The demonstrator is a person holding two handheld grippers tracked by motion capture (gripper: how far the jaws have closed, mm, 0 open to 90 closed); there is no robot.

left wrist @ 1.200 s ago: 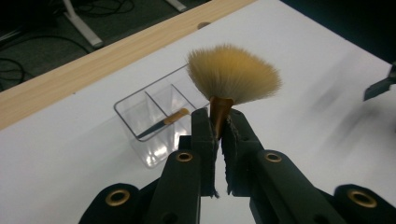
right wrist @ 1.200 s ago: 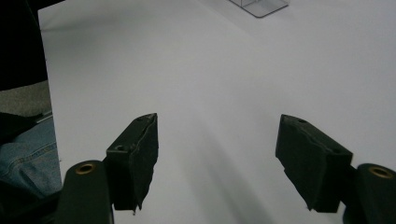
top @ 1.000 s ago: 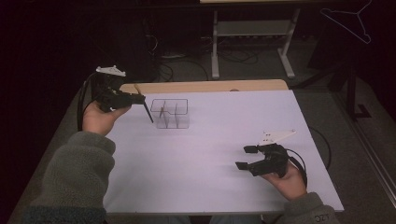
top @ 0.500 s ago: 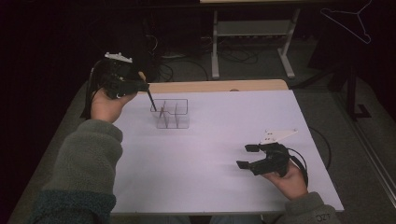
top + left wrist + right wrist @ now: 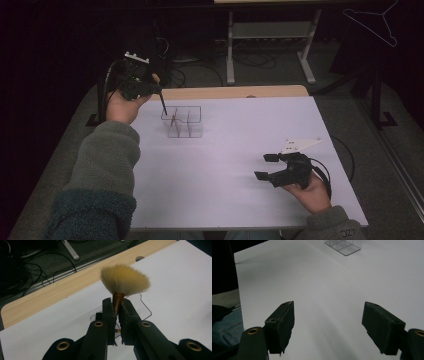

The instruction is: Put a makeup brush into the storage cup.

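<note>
Left gripper (image 5: 150, 91) has carried the brush (image 5: 124, 281) toward the clear organizer (image 5: 183, 121), clamped on its ferrule, handle down for insertion. Right gripper (image 5: 269, 166) rests agape, holding nothing.

The room is dim; a grey floor (image 5: 300, 65) carries tangled cables (image 5: 260, 57) (black ones), a metal stand (image 5: 270, 35), and a hanger (image 5: 372, 22) hangs behind.

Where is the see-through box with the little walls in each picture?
High view: the clear box stands on the white table, left of centre toward the far edge, beside the left gripper, which holds a brush.
Left gripper view: its clear rim peeks out behind the jaws and brush.
Right gripper view: at the top edge, right of centre.
Shared landmark: the white table.
</note>
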